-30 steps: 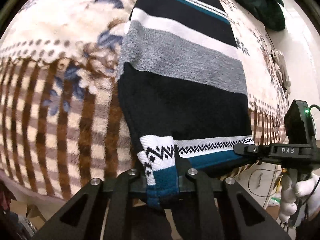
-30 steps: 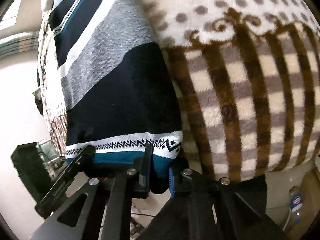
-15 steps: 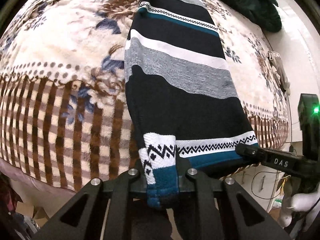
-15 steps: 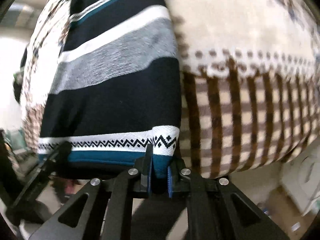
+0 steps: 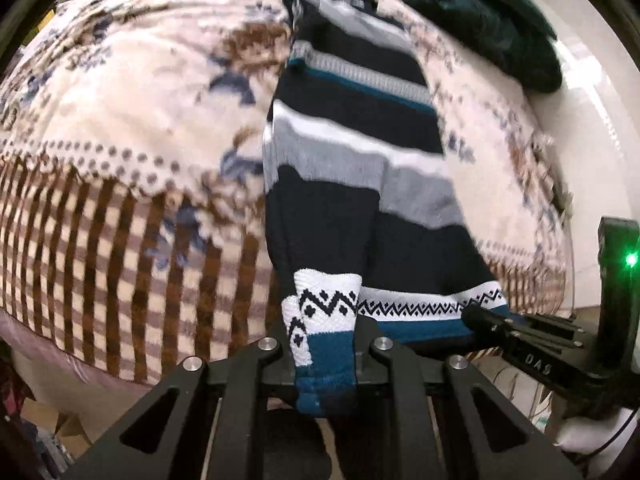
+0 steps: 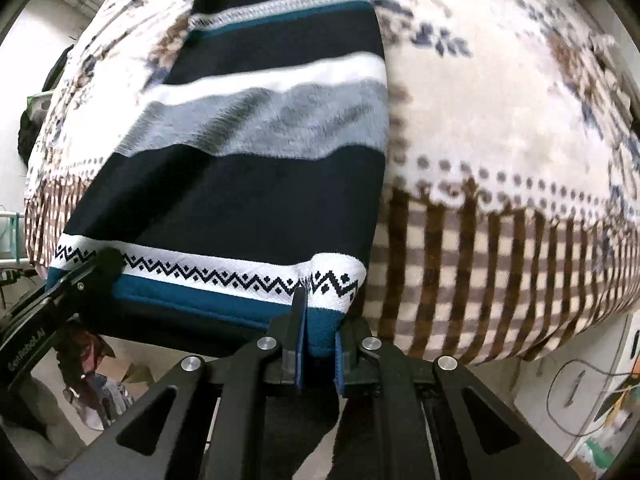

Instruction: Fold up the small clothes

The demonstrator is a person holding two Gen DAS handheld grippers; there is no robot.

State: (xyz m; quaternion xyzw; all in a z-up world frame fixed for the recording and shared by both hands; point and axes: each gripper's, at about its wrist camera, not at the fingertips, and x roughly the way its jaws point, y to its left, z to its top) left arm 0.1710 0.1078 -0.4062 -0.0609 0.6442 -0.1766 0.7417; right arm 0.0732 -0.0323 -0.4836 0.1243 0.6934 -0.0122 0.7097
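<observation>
A striped knit sweater (image 5: pixel 360 168), navy, grey, white and teal with a zigzag hem band, lies lengthwise on the bed; it also shows in the right wrist view (image 6: pixel 256 152). My left gripper (image 5: pixel 325 354) is shut on the hem's left corner, and it shows at the left in the right wrist view (image 6: pixel 92 276). My right gripper (image 6: pixel 318 344) is shut on the hem's right corner, and it shows at the right in the left wrist view (image 5: pixel 488 320). The hem is lifted off the bed's front edge and stretched between the two grippers.
The bed is covered by a cream floral blanket (image 5: pixel 120 128) with brown striped border hanging over the front edge. A dark green garment (image 5: pixel 480 16) lies at the far right of the bed. Clutter and cables sit on the floor below (image 6: pixel 580 392).
Both grippers have risen and pulled back with the hem, so more of the sweater and bed is in view. The sweater's near part now hangs lifted and creased.
</observation>
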